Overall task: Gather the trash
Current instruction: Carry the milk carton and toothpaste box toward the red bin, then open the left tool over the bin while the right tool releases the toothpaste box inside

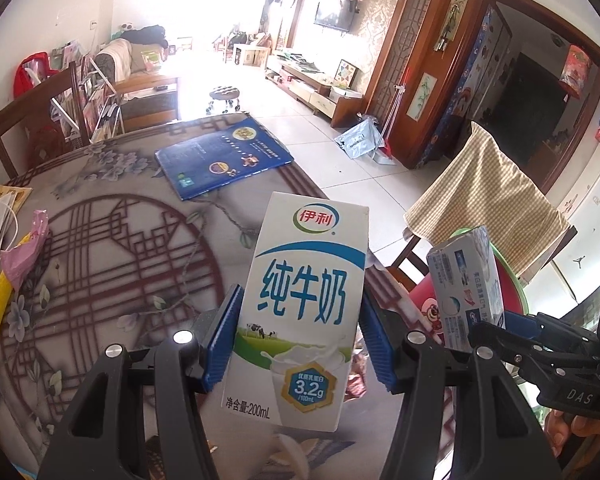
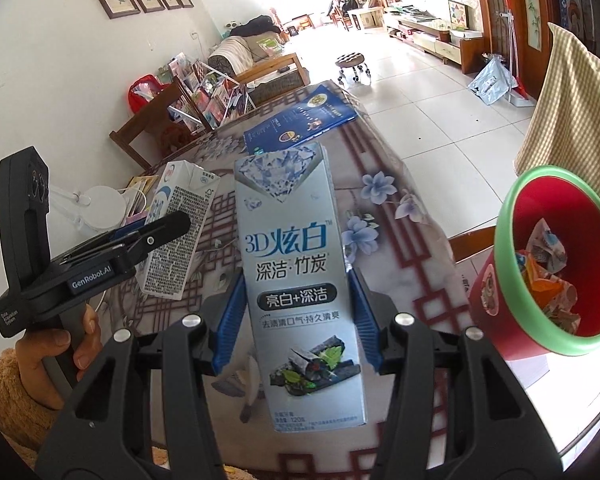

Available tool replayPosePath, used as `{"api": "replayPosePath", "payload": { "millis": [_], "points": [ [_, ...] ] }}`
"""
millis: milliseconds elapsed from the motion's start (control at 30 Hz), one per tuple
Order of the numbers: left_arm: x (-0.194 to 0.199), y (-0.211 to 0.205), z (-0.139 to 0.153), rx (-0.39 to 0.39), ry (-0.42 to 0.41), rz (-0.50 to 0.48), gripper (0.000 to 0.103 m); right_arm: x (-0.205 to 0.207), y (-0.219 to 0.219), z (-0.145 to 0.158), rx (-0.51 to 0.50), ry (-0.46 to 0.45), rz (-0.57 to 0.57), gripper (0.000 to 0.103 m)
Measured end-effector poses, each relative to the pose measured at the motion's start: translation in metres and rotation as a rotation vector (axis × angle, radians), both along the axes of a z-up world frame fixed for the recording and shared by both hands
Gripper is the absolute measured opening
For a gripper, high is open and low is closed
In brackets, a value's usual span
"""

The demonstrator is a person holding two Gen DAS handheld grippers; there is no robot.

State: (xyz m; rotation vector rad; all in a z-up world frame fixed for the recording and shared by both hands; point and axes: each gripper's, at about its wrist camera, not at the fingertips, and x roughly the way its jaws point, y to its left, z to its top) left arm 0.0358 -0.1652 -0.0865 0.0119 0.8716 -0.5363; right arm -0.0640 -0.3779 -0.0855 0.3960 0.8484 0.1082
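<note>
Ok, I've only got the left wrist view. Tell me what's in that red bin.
Observer: The red bin already holds crumpled wrappers, some orange, some printed.
Operator: Describe the front face of the box in the right hand.
Observer: The toothpaste box shows a diamond graphic at the top and charcoal with green leaves at the bottom.
Operator: Check the right grip.
Observer: The right gripper has a blue pad pressed against each side of the box.

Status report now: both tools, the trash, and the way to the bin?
Left tool shut on milk carton. Right tool shut on toothpaste box. Red bin open at table edge, paper scraps inside. Nothing blocks the way.
</note>
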Motion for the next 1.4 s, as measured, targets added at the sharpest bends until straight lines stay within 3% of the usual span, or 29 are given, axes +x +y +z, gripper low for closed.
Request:
{"api": "replayPosePath", "payload": {
  "millis": [367, 633, 1067, 1400],
  "points": [
    [-0.013, -0.055, -0.003, 0.015, 0.008, -0.008, 0.054, -0.01, -0.052, -0.002, 0.013, -0.004, -0.008, 0.049],
    [-0.021, -0.105, -0.004, 0.022, 0.017, -0.06, 0.054, -0.021, -0.112, -0.002, 0.02, -0.014, -0.082, 0.049],
    [-0.038, -0.211, -0.011, 0.001, 0.035, -0.275, 0.054, -0.049, -0.207, -0.015, 0.022, 0.018, -0.272, 0.049],
    [-0.045, -0.291, -0.018, 0.005, 0.039, -0.406, 0.054, -0.071, -0.253, -0.02, 0.03, 0.017, -0.37, 0.049]
  ]
}}
